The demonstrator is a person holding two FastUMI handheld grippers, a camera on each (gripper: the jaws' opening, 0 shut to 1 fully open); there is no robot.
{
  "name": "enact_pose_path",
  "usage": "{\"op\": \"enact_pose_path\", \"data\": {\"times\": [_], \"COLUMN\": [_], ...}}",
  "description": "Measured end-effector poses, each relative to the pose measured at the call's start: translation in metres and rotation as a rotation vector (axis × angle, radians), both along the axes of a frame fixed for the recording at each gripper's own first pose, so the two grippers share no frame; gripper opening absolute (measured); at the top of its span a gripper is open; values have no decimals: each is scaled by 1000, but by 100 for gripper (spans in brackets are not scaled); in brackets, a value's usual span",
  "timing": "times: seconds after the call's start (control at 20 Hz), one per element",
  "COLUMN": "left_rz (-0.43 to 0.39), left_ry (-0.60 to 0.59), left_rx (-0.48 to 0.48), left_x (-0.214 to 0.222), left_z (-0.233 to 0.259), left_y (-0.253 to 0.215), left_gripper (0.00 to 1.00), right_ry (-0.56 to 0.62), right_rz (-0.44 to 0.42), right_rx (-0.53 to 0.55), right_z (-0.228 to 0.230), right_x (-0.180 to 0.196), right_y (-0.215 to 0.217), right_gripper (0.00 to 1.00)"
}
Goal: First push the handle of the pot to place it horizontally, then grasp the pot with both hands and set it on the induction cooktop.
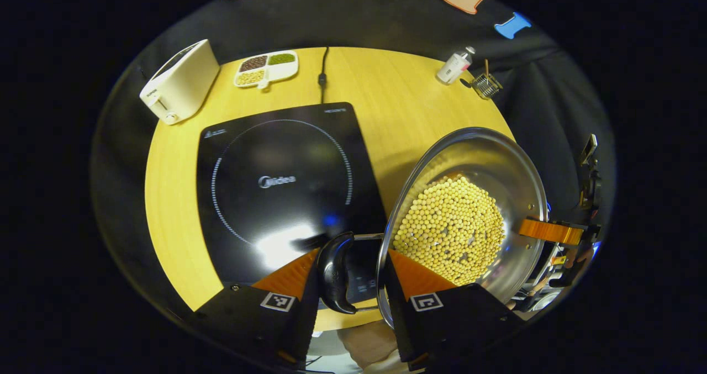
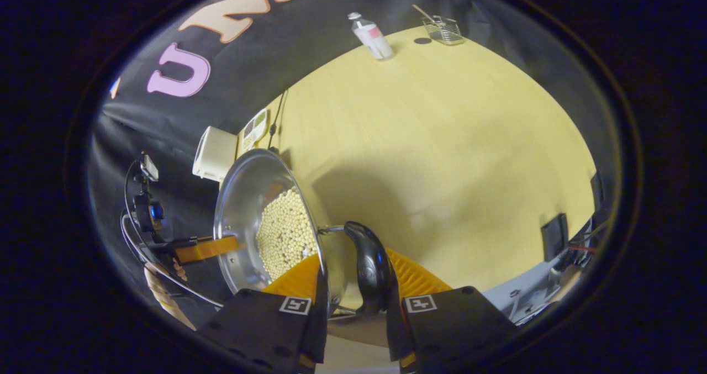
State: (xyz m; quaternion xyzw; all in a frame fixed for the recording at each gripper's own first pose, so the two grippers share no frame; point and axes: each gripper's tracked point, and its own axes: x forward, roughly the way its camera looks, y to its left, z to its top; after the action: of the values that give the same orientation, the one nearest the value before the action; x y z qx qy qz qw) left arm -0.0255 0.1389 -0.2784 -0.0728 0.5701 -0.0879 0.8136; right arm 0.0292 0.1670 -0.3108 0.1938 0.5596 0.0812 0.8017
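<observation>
Yellow wood-grain tabletop (image 2: 442, 142) spreads under everything, backed by black cloth.

Start at your left gripper (image 1: 353, 277): its fingers sit narrowly parted with the pot's smooth black side handle (image 1: 335, 272) standing between them, one finger just beside the handle and the other against the steel rim. From the left gripper view you cannot tell whether both fingers actually press.

Your right gripper (image 2: 356, 280) straddles the opposite black handle (image 2: 371, 269) in the same way, one finger tucked at the pot wall, the other just outside the handle. Pressure is again unclear.

Between them is the pot (image 1: 486, 164), a wide, shiny stainless bowl shape, thin-walled, carrying a heap of small round pale beans (image 1: 450, 230). It appears tilted and lies just to the side of the induction cooktop (image 1: 276, 175), overlapping its near corner.

You seem to be in the two-handed grasp-and-carry step. Next, keep both handles level so the beans do not roll out, travel sideways, and lower the flat base inside the cooktop's white ring. That glass face is glossy and slick; set down gently.

Farther off stand a white boxy toaster (image 1: 179, 81), a divided dish (image 1: 267, 67), a small bottle (image 1: 454, 66) and a wire basket (image 1: 487, 85).
</observation>
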Motion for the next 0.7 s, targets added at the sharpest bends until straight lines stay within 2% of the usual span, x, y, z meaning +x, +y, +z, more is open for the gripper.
{"op": "enact_pose_path", "data": {"times": [0.35, 0.7], "left_rz": [28, 77], "left_ry": [-47, -108], "left_rx": [15, 85], "left_x": [0, 25], "left_z": [-2, -2], "left_y": [75, 139], "left_gripper": [63, 63], "right_ry": [-46, -99], "right_rz": [1, 24], "right_rx": [-14, 17], "right_z": [-2, -12], "right_x": [4, 41], "right_y": [73, 135], "right_gripper": [47, 47]}}
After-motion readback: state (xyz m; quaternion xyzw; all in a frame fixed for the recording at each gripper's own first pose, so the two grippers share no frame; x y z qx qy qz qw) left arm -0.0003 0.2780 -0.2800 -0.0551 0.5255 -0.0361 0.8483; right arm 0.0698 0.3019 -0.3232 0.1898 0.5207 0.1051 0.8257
